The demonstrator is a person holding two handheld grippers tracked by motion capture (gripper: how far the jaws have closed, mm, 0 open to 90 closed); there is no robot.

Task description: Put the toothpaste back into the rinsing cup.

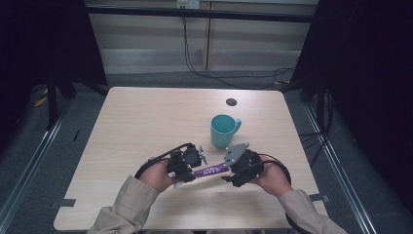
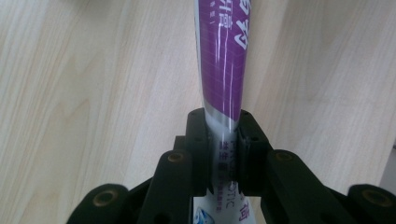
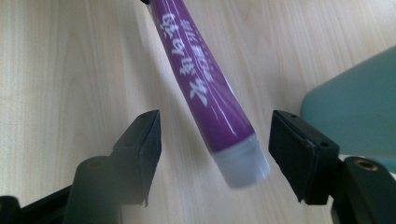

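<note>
A purple tube (image 1: 210,171) with white lettering is held just above a light wooden table (image 1: 146,122), near its front edge, between two hand-held grippers. The flat crimped end of the tube (image 2: 224,70) is pinched by the left gripper (image 1: 187,163), whose black jaws are seen in the left gripper view pressed tight against both sides of the tube's silver-white tail. From there the tube runs away from the camera over bare wood grain.

The right gripper (image 1: 242,167) is positioned at the tube's other end. In the right gripper view its jaws are spread wide, with the translucent capped end of the tube (image 3: 219,126) lying between them and touched by neither; a clear gap is left on each side. The left gripper (image 2: 223,154) and right gripper (image 3: 215,158) are thus joined only by the tube in the high view, where it slopes slightly up toward the right.

A teal mug (image 1: 223,130) stands upright on the table just behind the right gripper, its handle turned to the right. Its side is caught at the right edge of the right gripper view as a blurred teal mug (image 3: 355,116) close beside that gripper's right jaw. Farther back, a small dark round hole (image 1: 231,102) is set into the tabletop.

The person's beige sleeves (image 1: 122,209) enter from the bottom edge. Black cables (image 1: 214,73) are strewn across the grey floor beyond the table.
</note>
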